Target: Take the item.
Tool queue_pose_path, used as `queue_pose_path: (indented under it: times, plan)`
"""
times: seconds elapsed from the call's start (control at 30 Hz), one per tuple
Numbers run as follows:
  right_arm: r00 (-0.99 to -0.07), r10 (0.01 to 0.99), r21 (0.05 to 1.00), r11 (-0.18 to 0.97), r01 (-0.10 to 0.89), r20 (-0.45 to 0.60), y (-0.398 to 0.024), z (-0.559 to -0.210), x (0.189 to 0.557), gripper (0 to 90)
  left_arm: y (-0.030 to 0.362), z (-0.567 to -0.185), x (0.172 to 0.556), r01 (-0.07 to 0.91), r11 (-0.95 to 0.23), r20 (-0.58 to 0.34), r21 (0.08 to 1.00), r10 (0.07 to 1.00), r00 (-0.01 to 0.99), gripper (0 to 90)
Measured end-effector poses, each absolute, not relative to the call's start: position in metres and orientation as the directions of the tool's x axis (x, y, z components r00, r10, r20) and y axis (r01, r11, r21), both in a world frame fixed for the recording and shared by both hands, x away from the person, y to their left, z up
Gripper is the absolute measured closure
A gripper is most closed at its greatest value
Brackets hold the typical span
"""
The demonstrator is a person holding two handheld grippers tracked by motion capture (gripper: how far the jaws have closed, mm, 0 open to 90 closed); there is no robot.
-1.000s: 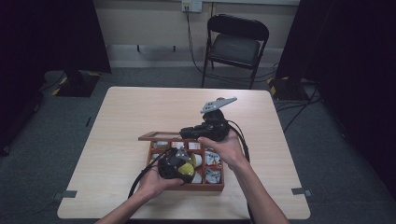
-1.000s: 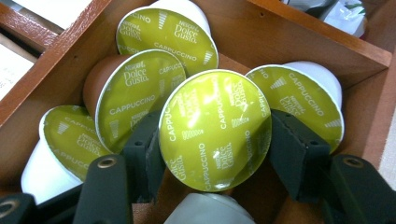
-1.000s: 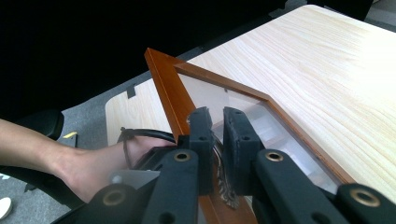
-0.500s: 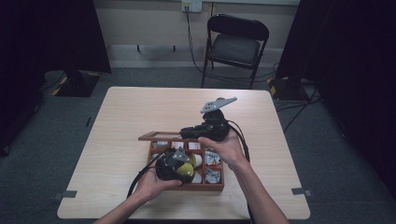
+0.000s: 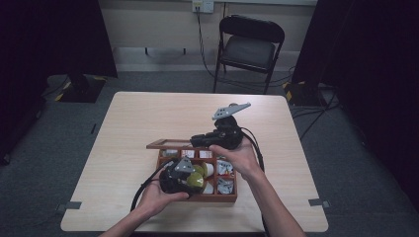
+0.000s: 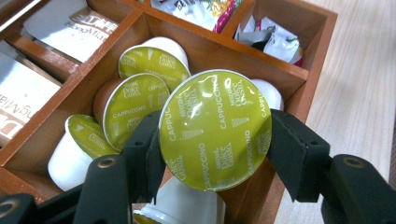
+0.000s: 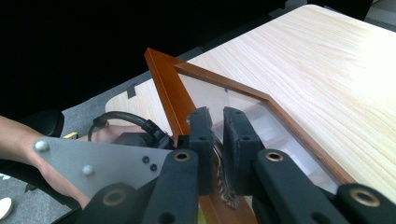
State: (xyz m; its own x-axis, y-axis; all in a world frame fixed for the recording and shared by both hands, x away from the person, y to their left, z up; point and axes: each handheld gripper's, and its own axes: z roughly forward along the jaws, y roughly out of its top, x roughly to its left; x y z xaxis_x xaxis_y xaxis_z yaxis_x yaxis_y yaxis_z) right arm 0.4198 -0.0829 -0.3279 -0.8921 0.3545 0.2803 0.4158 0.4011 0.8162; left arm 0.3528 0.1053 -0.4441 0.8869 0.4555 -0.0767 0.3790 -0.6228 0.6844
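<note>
The wooden box [image 5: 197, 198] stood on the table [image 5: 123, 143], near the edge where the person sat, and everything else was arranged around it. Nearest to the person, the left gripper [image 6: 212, 154] was closed on one green coffee capsule [image 6: 215, 128], its jaws pressing the rim from both sides; the capsule was above the front compartment of the box, with its foil face toward the camera, and it seemed already lifted free of the others. Below and behind it, several more capsules [image 6: 135, 107] lay in that same compartment, so I judged that the taking out was just done for this one and still remained for the rest. Where the held capsule should go, I could not tell. Farther, at the back side of the box, the right gripper [image 7: 216, 154] was closed on the small metal clasp [image 7: 224, 186] of the glass lid [image 7: 224, 100] and held the lid raised. The lid was therefore open, and closing it was probably left for later.
</note>
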Motion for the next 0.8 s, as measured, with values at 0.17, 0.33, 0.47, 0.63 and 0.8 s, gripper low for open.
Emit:
queue_pose_path:
  times: [0.17, 0.33, 0.47, 0.63, 0.8]
  plan:
    - [-0.892, 0.355, 0.816, 0.401, 0.417, 0.281, -0.083, -0.328, 0.42, 82.4, 0.109, -0.442, 0.35, 0.374, -0.622, -0.074, 0.687, 0.453, 0.888, 40.5]
    - [-0.892, 0.354, 0.815, 0.401, 0.418, 0.282, -0.083, -0.328, 0.42, 82.4, 0.115, -0.439, 0.344, 0.367, -0.612, -0.069, 0.701, 0.454, 0.888, 40.5]
    - [-0.892, 0.356, 0.816, 0.401, 0.416, 0.28, -0.083, -0.328, 0.42, 82.4, 0.121, -0.436, 0.342, 0.371, -0.6, -0.077, 0.708, 0.457, 0.886, 40.5]
    - [-0.892, 0.355, 0.816, 0.401, 0.416, 0.281, -0.083, -0.328, 0.42, 82.4, 0.133, -0.432, 0.339, 0.377, -0.578, -0.083, 0.724, 0.47, 0.879, 40.5]
    - [-0.892, 0.355, 0.816, 0.401, 0.416, 0.281, -0.083, -0.328, 0.42, 82.4, 0.142, -0.429, 0.339, 0.382, -0.571, -0.082, 0.727, 0.48, 0.873, 40.5]
